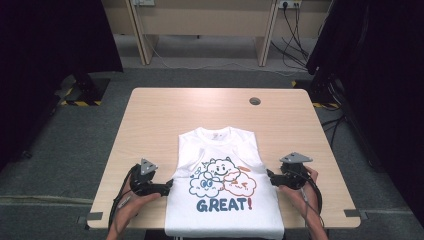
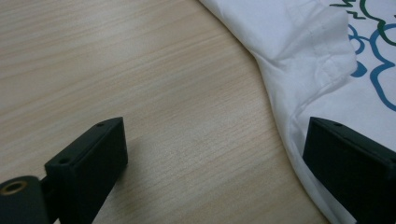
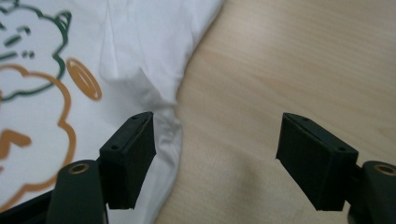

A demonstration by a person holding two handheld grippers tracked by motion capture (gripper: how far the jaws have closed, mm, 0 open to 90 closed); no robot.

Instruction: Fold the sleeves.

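A white T-shirt [image 1: 222, 185] with cloud cartoons and the word GREAT! lies flat on the wooden table [image 1: 150, 120], sleeves folded in, hem hanging over the near edge. My left gripper [image 1: 167, 186] sits at the shirt's left side, open, with nothing between its jaws. In the left gripper view its right jaw rests over the shirt's edge [image 2: 299, 93] and its left jaw over bare wood. My right gripper [image 1: 270, 178] is open at the shirt's right side. In the right gripper view its left jaw overlaps the shirt [image 3: 140, 60] and the other stands over wood.
A round cable hole [image 1: 255, 101] is in the table's far right part. Black curtains and stand bases flank the table on grey carpet. Cables [image 1: 295, 30] hang from a wall socket at the back. Bare wood lies beyond and beside the shirt.
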